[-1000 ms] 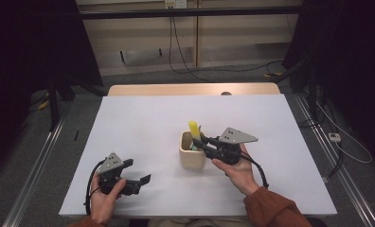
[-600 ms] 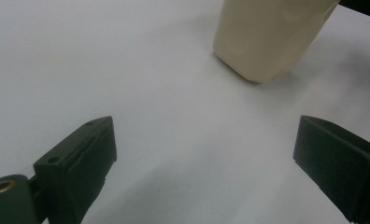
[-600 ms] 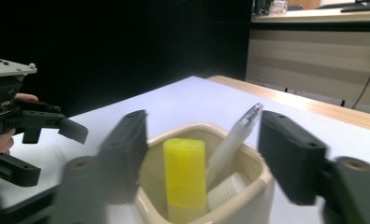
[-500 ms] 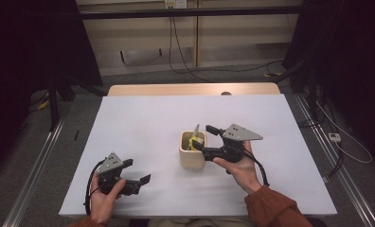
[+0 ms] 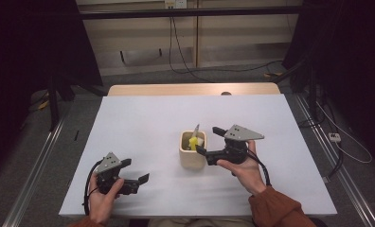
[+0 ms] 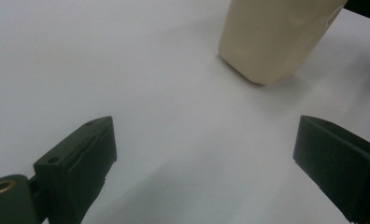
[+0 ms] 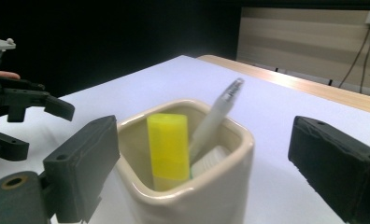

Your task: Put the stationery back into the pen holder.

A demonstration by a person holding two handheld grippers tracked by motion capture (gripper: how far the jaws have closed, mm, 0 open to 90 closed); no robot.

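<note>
Count of items on the white table (image 5: pixel 143 123): one cream ceramic cup (image 5: pixel 191 155) with a squared, rounded rim. Inside it stand three items: one yellow highlighter-like marker (image 7: pixel 168 148), one pale grey pen (image 7: pixel 214 120) leaning toward the far corner, and one low white item (image 7: pixel 210 159) that cannot be identified further. Handheld two-jaw grippers number two: one left gripper (image 5: pixel 137 178) and one right gripper (image 5: pixel 208 140).

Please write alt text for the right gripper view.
A cream cup on a white table holds a yellow marker and a leaning grey pen, framed by the right gripper with its open black fingers.
</note>
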